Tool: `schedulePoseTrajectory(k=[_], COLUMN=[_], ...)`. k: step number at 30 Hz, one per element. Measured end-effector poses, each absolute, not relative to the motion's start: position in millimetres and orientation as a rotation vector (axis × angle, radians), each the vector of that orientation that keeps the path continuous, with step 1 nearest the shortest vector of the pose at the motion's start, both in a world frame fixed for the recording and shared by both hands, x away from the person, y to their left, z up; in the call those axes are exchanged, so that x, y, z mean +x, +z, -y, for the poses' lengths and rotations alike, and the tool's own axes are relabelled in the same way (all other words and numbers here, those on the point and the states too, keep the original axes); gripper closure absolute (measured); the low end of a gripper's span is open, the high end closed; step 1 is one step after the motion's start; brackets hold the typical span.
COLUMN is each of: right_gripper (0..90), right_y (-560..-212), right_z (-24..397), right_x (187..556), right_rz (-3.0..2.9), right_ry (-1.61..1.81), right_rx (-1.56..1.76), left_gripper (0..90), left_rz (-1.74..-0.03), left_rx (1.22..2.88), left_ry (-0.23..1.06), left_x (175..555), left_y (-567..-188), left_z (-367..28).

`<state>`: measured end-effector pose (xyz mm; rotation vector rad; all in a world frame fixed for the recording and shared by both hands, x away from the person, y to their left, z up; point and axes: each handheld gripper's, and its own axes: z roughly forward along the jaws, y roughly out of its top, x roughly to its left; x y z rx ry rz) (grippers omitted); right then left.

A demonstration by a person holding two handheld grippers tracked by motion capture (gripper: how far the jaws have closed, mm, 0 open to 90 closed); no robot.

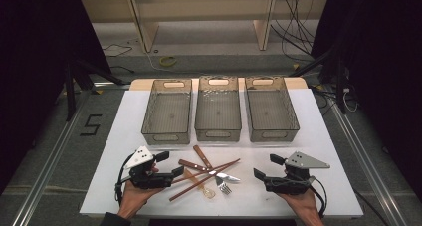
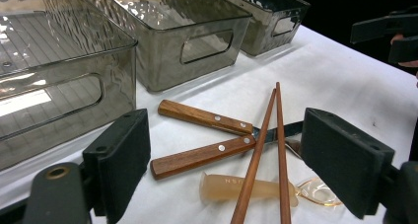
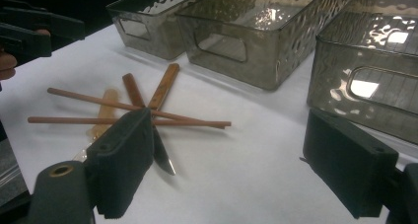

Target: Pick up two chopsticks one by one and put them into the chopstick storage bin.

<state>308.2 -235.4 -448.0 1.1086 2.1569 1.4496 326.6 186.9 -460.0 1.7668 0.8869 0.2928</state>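
With both tongs (image 1: pixel 168 162) (image 1: pixel 264 166) wide open and empty, bring your left one squarely over the chopsticks (image 1: pixel 204 178) beside the knife (image 1: pixel 206 169).

black "5" on the floor (image 1: pixel 91 125)

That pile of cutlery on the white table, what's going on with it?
A person holds the left gripper and right gripper, both open and empty, on either side of a heap: two brown wooden chopsticks, a wooden-handled knife and fork, and a translucent amber plastic spoon. Three smoky clear plastic bins behind stand empty. Nothing is sorted yet.
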Motion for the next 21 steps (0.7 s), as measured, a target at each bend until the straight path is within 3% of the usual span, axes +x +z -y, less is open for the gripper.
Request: schedulePoseTrajectory(k=[21], right_gripper=[20.9], right_y=[-445], right_z=[235], right_x=[308], right_rz=[-2.156], right_ry=[1.448], right_rx=[1.094], left_gripper=[21.9], left_rz=[-0.881], left_rx=[1.919], left_ry=[0.228], left_x=[335], left_y=[-447], left_z=[-176])
